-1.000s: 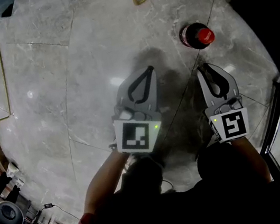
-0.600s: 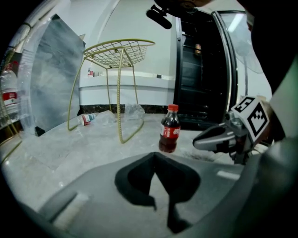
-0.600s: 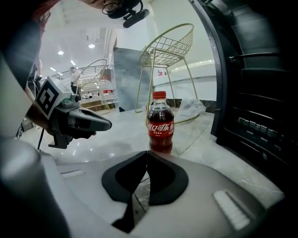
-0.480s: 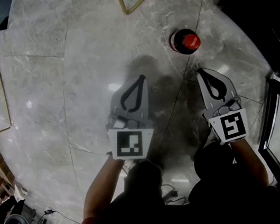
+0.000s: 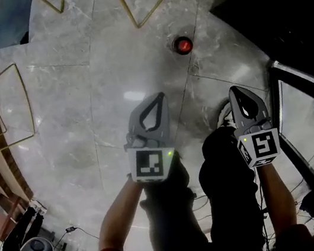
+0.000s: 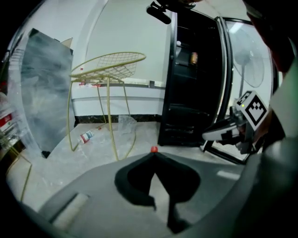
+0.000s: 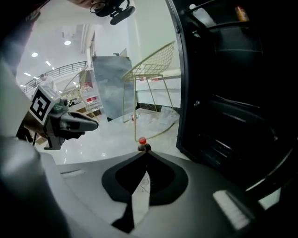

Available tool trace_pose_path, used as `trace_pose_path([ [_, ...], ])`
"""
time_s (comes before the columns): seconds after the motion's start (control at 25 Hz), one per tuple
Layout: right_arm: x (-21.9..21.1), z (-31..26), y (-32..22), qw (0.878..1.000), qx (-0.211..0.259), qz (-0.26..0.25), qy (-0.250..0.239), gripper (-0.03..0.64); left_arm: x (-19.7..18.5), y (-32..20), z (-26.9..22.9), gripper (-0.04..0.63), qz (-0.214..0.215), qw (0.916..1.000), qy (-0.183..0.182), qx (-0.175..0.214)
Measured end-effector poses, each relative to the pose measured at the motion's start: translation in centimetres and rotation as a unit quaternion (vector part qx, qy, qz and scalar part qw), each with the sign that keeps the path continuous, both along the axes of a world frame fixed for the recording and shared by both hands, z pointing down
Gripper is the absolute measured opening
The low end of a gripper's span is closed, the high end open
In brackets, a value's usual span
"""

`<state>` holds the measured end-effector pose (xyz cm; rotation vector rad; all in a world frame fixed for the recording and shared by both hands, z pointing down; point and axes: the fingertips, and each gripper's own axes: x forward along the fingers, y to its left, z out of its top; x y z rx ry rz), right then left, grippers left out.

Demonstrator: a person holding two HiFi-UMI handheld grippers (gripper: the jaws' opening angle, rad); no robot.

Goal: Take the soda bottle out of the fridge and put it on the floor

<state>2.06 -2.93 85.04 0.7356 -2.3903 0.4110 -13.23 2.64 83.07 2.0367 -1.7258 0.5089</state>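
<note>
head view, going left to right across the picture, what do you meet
gold wire frame -> left tool -> soda bottle -> right tool -> fridge door

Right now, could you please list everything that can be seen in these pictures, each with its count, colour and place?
soda bottle: one, dark with a red cap, upright on the floor ahead of both tools
fridge: one, black, glass door open, at the person's right
wire chair: one, gold, left of the fridge
small bottle: one, red and white label, lying on the floor by the chair
panel: one, grey, standing behind the chair
floor: grey marble tiles, under everything
left tool: one, grey, jaws together, empty
right tool: one, grey, jaws together, empty
</note>
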Motion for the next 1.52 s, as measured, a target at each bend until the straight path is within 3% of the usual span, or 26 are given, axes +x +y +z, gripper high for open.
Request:
trace_pose_path([
  [0.32, -0.4, -19.5, 1.4, 1.000, -0.008, 0.007, -0.018, 0.002, -0.5, 0.0, -20.0, -0.002, -0.030, 0.9995, -0.011, 0.005],
  [0.6, -2.3, -36.0, 1.4, 0.999, -0.016, 0.025, -0.033, 0.002, -1.8, 0.8, -36.5, -0.002, -0.070, 0.9975, 0.003, -0.004],
  [0.92, -3.2, -52.3, 0.0, 0.997, 0.010, 0.026, -0.067, 0.000, -1.3, -0.4, -52.9, -0.002, -0.082, 0.9962, 0.010, 0.026],
  [1.08, -6.2, -58.0, -2.2, 0.995, 0.026, 0.037, -0.087, 0.000, -3.8, -2.5, -58.9, -0.002, -0.091, 0.9940, 0.031, 0.052],
  [1.4, -2.1, -68.2, -3.7, 0.989, 0.064, 0.040, -0.124, 0.000, 3.3, -3.8, -67.9, -0.002, -0.060, 0.9927, 0.020, 0.103],
  [1.52, -1.6, -71.4, -4.3, 0.987, 0.078, 0.046, -0.133, 0.000, 3.8, -4.0, -71.0, -0.002, -0.059, 0.9897, 0.013, 0.130],
])
